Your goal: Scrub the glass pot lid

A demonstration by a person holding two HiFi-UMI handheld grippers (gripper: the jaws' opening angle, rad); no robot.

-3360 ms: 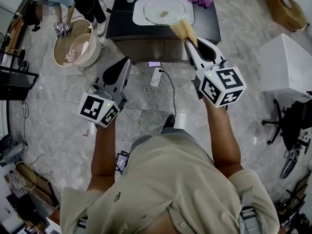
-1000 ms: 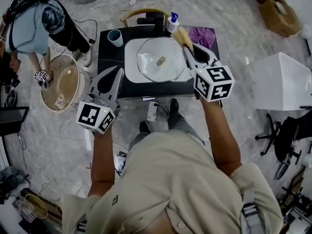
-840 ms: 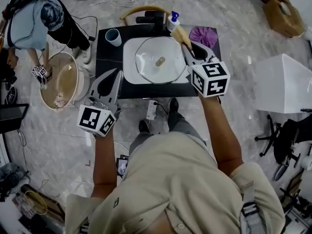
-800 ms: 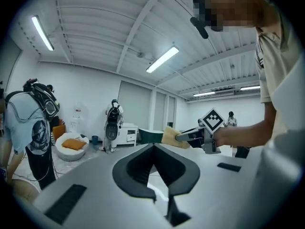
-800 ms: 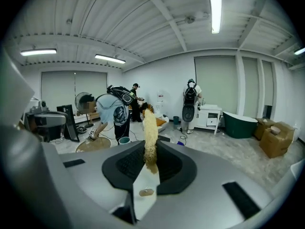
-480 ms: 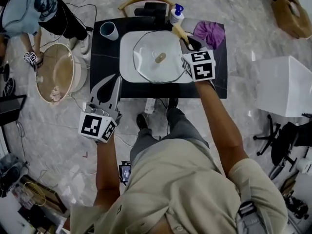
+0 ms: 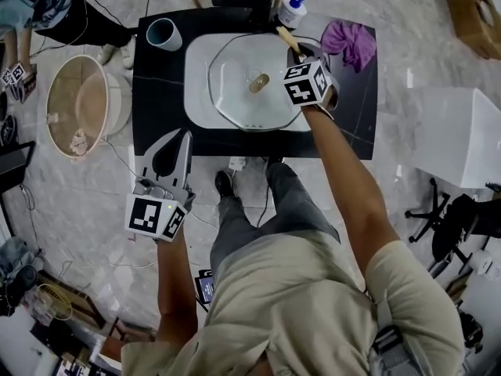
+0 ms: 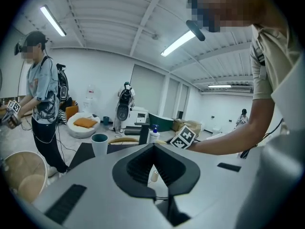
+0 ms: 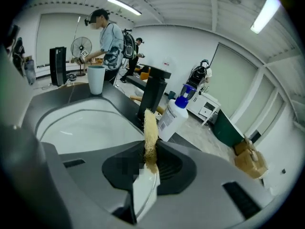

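Your right tongs [image 7: 296, 52] are clamped tight on a yellow scrub sponge [image 7: 286, 39], which sits over the 2 o'clock rim of the glass pot lid [image 7: 235, 92], likely ready to start scrubbing. The lid lies knob-up in the white basin [image 7: 197, 61] on the counter [image 7: 156, 116]. Your left tongs [image 7: 182, 138] are closed and empty at 7 o'clock, at the counter's edge, out of the way.

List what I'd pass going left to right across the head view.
Tub → cup → lid → purple cloth → white box.
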